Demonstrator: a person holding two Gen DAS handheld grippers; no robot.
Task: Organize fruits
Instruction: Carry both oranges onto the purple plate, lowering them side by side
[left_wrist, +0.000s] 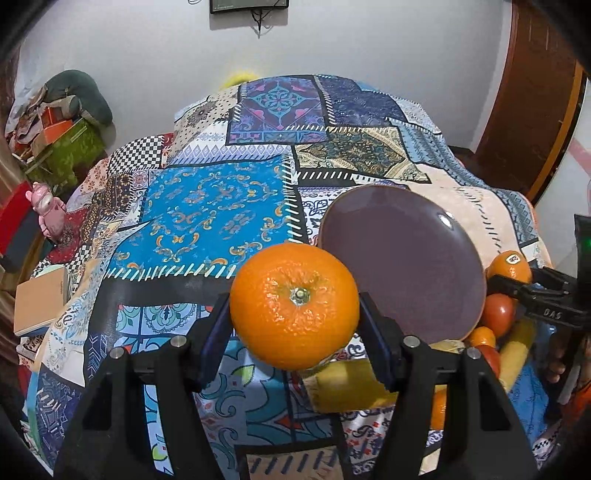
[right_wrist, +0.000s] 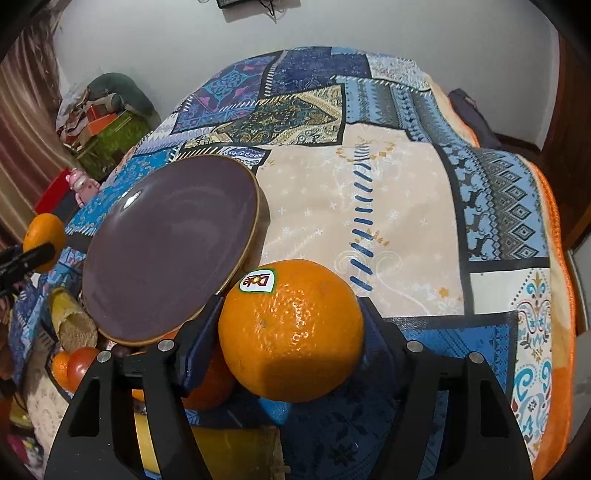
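Observation:
My left gripper (left_wrist: 294, 306) is shut on an orange (left_wrist: 294, 305), stem end facing the camera, held above the patchwork blanket. My right gripper (right_wrist: 291, 330) is shut on a stickered orange (right_wrist: 291, 330). A purple plate (left_wrist: 402, 264) lies on the bed between them; it also shows in the right wrist view (right_wrist: 171, 245). In the left wrist view the right gripper (left_wrist: 517, 284) holds its stickered orange (left_wrist: 509, 266) at the right edge. In the right wrist view the left gripper's orange (right_wrist: 43, 236) shows at far left.
Near the plate's close side lie more fruits: a tomato (left_wrist: 498, 314), a small orange (left_wrist: 482, 336), yellow corn (left_wrist: 517, 349) and another corn piece (right_wrist: 72, 321). The patchwork blanket (left_wrist: 221, 218) covers the bed. A pink toy (left_wrist: 48, 214) and boxes (left_wrist: 70, 140) stand at left.

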